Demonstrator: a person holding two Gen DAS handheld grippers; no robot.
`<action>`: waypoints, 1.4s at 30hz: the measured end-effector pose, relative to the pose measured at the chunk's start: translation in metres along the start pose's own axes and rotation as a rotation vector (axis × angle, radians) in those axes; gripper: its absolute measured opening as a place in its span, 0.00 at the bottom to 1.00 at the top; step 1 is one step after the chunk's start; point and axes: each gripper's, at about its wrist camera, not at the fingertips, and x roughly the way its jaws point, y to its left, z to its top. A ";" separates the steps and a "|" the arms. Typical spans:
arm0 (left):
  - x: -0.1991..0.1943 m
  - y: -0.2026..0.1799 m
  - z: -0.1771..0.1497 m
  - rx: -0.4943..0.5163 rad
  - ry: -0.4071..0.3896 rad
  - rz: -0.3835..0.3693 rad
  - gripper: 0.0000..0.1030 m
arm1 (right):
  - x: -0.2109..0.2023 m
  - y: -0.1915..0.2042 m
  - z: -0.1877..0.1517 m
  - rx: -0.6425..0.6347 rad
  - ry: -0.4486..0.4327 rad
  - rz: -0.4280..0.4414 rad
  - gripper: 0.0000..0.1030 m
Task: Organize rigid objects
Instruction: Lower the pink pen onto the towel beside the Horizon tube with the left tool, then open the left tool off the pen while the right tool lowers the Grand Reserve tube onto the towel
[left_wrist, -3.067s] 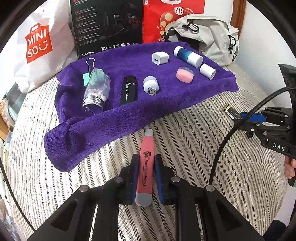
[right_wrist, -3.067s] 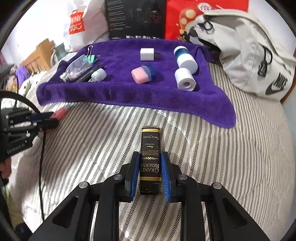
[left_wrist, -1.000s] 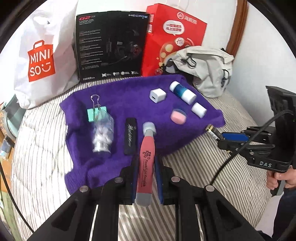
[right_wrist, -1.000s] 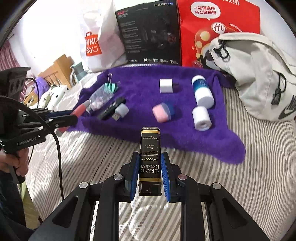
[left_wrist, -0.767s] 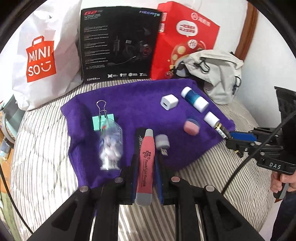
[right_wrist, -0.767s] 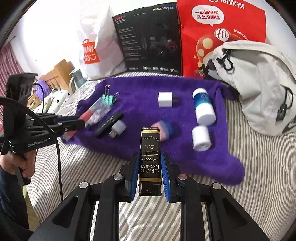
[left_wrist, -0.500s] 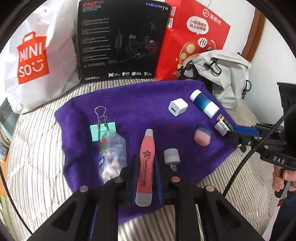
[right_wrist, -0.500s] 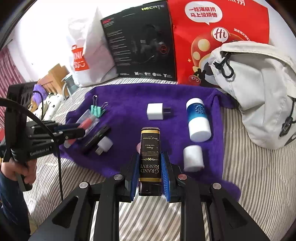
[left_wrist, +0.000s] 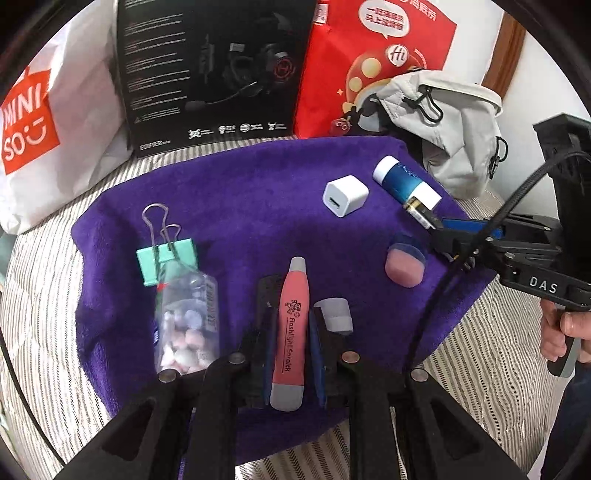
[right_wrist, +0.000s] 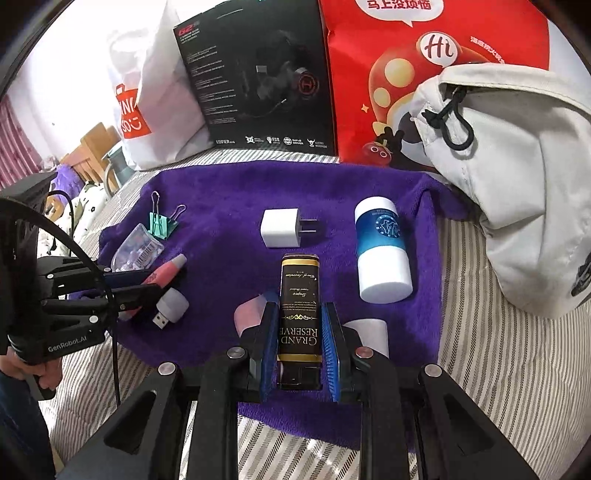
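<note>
My left gripper (left_wrist: 291, 332) is shut on a pink flashlight pen (left_wrist: 295, 291), held low over the purple towel (left_wrist: 240, 206) between a clear pill bottle (left_wrist: 186, 325) and a small USB light (left_wrist: 334, 314). A black stick (left_wrist: 267, 295) lies partly hidden under the left finger. My right gripper (right_wrist: 299, 332) is shut on a black "Grand Reserve" box (right_wrist: 299, 291), over the towel (right_wrist: 221, 206) just before the white charger (right_wrist: 280, 228). A pink-and-blue case (right_wrist: 251, 314) and a small white cylinder (right_wrist: 369, 328) lie half hidden beside its fingers.
A blue-and-white bottle (right_wrist: 382, 251) and a green binder clip (left_wrist: 164, 258) also lie on the towel. Behind it stand a Miniso bag (left_wrist: 37, 122), a black headset box (left_wrist: 207, 70) and a red bag (left_wrist: 369, 66). A grey backpack (left_wrist: 454, 129) lies at the right on striped bedding (left_wrist: 37, 295).
Both grippers have moved forward from the striped bedding to over the towel, each still holding its object. The towel's items now sit close beside the fingers.
</note>
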 end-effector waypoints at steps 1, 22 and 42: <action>0.001 -0.002 0.001 0.003 0.002 0.001 0.16 | 0.001 0.000 0.001 -0.004 0.001 -0.003 0.23; 0.006 -0.026 -0.004 0.041 0.052 0.083 0.22 | 0.014 -0.005 0.009 -0.010 0.025 -0.024 0.23; -0.021 -0.001 -0.017 -0.030 0.013 0.080 0.22 | 0.009 0.029 0.010 -0.078 0.038 0.010 0.23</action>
